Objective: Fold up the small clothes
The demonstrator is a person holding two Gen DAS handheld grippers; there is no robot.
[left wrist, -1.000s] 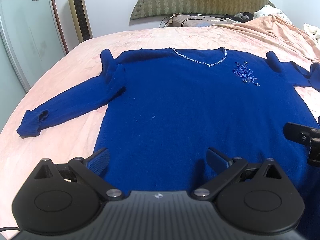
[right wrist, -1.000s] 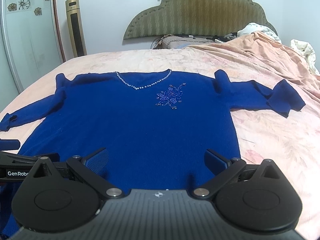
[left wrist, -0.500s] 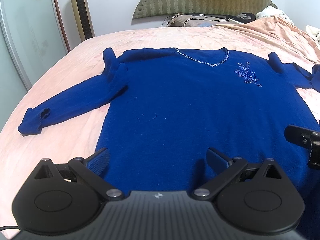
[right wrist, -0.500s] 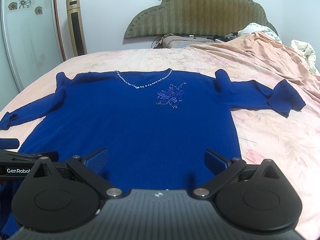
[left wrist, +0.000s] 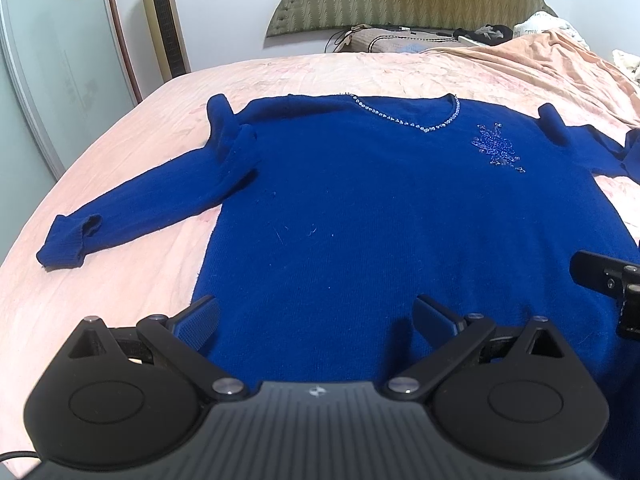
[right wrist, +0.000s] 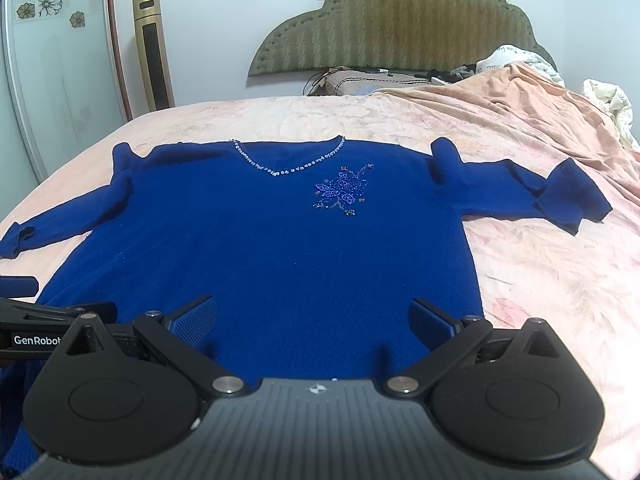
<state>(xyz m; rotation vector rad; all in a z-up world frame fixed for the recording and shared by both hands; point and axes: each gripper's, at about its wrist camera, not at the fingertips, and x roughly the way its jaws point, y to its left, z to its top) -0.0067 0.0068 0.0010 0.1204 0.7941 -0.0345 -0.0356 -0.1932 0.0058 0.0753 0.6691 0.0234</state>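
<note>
The bed (right wrist: 520, 280), covered with a pink sheet, is the biggest thing here, and the blue sweater (right wrist: 260, 248) lies flat on it, front side up. Its neckline (right wrist: 288, 166) with small beads points toward the headboard (right wrist: 392, 28), and its hem is at the near edge, under the two grippers. One sleeve (left wrist: 132, 208) stretches away from the body on the side of the tall gold tower fan (right wrist: 152, 52). The other sleeve (right wrist: 520, 192) goes to the opposite side, and its cuff is turned back over itself. A beaded flower (right wrist: 342, 194) sits just below the neckline.

The left gripper (left wrist: 316, 316) and the right gripper (right wrist: 312, 316) both hover over the hem part of the sweater. The jaws of each are spread wide and nothing is between them.

The sweater looks like a soft knit, light and limp, so I judge it will sag and stretch when lifted by one point only. It is better to pinch it at two places together, at the shoulder seam and the hem corner, or at a cuff to bring a sleeve across the body. The beads could catch on the pads, so I would avoid gripping there
</note>
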